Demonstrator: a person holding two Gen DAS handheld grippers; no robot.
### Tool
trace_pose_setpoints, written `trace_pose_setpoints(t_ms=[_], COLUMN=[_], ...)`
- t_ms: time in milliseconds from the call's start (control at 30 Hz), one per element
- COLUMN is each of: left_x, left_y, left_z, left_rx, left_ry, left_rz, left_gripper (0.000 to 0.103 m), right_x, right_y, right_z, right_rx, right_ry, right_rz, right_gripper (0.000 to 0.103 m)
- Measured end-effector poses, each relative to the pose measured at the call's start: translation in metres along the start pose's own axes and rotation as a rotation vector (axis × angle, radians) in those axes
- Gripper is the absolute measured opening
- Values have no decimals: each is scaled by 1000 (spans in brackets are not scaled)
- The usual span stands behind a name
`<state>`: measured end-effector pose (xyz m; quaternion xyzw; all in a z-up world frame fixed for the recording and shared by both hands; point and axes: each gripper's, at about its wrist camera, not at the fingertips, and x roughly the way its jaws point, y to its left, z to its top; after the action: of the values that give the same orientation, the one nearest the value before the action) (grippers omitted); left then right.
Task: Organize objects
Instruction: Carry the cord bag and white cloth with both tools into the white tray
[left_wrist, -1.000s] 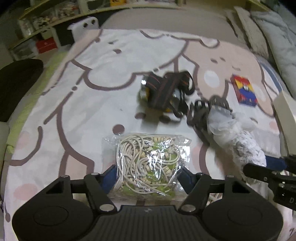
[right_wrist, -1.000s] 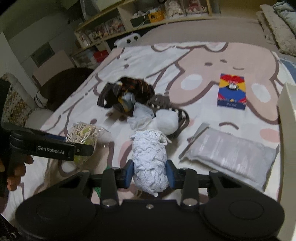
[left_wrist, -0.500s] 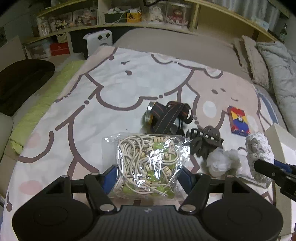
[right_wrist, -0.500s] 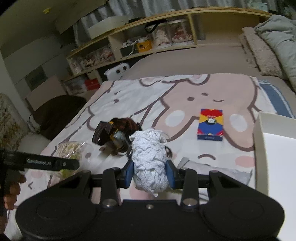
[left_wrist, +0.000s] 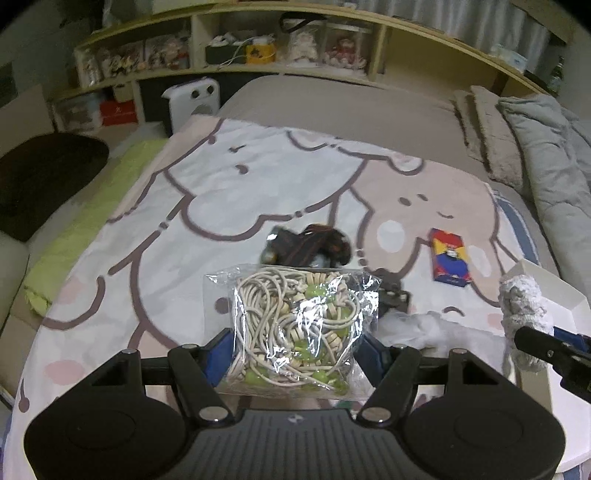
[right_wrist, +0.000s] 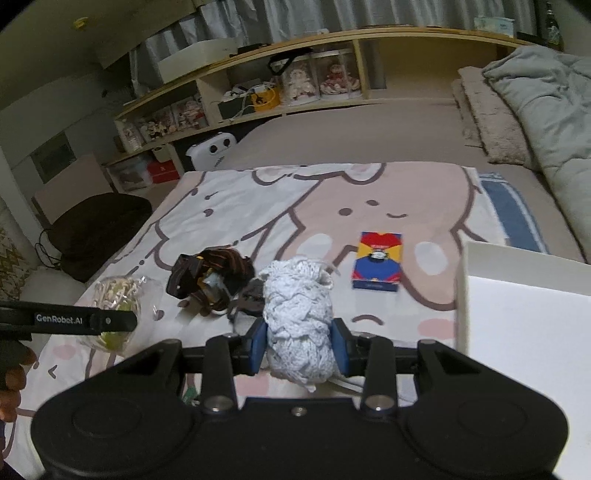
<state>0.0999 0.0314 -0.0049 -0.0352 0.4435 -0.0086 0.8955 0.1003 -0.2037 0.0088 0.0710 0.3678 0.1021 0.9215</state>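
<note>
Both tongs were loaded. Left tongs (left_wrist: 293, 350) were clamped on a clear plastic bag of cord and beads (left_wrist: 295, 325), its lower half pinched between the blue pads and held up above the bed (left_wrist: 221, 206). Right tongs (right_wrist: 299, 349) were squeezed onto a white knitted bundle (right_wrist: 299, 317), gripped about its middle with the top standing free above the pads.

My read on handling: the bag looked light and crinkly, and that slick film could slide, so a hold low across the bulk of the cord made sense rather than on a loose corner. The bundle looked soft and squashy, nothing fragile, so a firm pinch around its waist should carry it fine, though it might sag out of the grip if held loosely.

Now the views. From the right wrist, a broad stretch of the white box (right_wrist: 517, 332) showed at the right edge, plus the red and blue card pack (right_wrist: 376, 262) lying flat on the cartoon blanket and the dark strap bundle (right_wrist: 210, 273) near it. Fingers of the person's hand (right_wrist: 14, 369) showed at the far left behind the other tool. From the left wrist, only a corner of the box was visible, but a white crumpled thing (left_wrist: 436, 328) just beside the bag turned up, which the other view hid behind the bundle.
</note>
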Motion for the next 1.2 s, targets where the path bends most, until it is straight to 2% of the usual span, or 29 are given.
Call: trace_pose_setpoints(t_ms=[300, 667, 933, 1200], left_x=[-18, -35, -34, -14], left_y=[-66, -157, -224, -274], left_z=[6, 13, 9, -13], left_rx=[77, 181, 224, 231], left_ry=[-19, -25, 19, 137], left_rz=[-74, -185, -283, -349], left_gripper=[70, 70, 70, 70], right_x=[-39, -91, -115, -122], right_y=[-37, -110, -160, -193], right_z=[12, 13, -1, -16], right_rx=[10, 53, 131, 158], right_ry=[-18, -36, -19, 33], right_rz=[-66, -187, -236, -266], right_gripper=[38, 38, 38, 38])
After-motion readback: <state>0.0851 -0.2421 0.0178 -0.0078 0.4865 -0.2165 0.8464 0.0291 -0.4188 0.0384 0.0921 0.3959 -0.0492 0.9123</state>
